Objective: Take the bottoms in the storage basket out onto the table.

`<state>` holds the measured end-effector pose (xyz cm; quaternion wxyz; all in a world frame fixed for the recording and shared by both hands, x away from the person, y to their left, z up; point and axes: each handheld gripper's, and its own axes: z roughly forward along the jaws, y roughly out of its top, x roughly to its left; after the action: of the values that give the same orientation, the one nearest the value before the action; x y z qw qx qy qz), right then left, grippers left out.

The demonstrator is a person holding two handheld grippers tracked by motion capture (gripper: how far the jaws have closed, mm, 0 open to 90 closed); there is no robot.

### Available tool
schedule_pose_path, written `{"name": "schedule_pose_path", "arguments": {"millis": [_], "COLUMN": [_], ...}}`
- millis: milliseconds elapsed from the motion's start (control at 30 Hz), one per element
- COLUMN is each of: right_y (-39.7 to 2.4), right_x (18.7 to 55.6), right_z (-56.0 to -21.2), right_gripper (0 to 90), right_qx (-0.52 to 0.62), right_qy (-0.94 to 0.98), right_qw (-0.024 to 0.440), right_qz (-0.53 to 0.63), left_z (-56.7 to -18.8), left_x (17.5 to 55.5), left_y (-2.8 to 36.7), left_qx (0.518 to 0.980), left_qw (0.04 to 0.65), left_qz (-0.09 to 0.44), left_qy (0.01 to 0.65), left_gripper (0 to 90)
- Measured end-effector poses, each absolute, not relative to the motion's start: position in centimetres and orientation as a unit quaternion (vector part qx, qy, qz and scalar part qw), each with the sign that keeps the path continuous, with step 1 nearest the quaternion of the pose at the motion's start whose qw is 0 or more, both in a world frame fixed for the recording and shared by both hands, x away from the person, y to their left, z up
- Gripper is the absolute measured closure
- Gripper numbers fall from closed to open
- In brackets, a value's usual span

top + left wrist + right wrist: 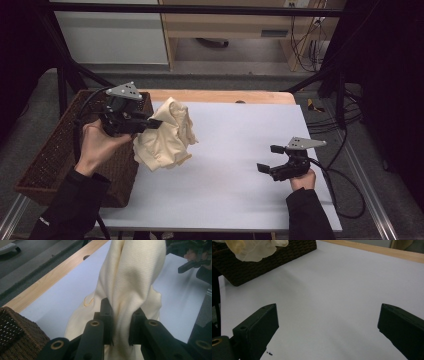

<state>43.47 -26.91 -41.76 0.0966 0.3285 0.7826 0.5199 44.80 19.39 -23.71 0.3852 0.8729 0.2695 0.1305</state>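
A cream cloth [165,135] hangs bunched over the left part of the white table top [235,175], its lower folds close to the surface. My left gripper [156,123] is shut on it from the left; in the left gripper view both black pads clamp a thick fold of the cream cloth [130,277], which rises above my left gripper [120,325]. At the right of the table my right gripper [270,158] stands open, pointing left, low over the surface. Its two wide-apart jaws frame bare white table in the right gripper view, my right gripper [328,320] holding nothing. The cloth [254,248] shows there at top left.
A dark woven basket [55,155] stands against the table's left edge, under my left forearm. A strip of wooden table edge [225,96] runs along the far side. Cables [345,190] trail off the right edge. The other gripper [192,262] appears at the top right of the left gripper view.
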Motion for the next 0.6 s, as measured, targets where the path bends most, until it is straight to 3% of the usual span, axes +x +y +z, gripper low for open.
{"name": "schedule_pose_path", "arguments": {"millis": [600], "right_y": [-26.9], "right_x": [43.5], "right_z": [-41.8], "right_gripper": [3.9], "right_qx": [0.328], "right_qy": [0.783], "right_qw": [0.096], "right_qz": [0.52], "left_z": [-25.8], "left_x": [45.4], "left_y": [17.8], "left_qx": [0.881], "left_qw": [0.381], "left_qz": [0.105], "left_qy": [0.261], "left_gripper": [77.4]}}
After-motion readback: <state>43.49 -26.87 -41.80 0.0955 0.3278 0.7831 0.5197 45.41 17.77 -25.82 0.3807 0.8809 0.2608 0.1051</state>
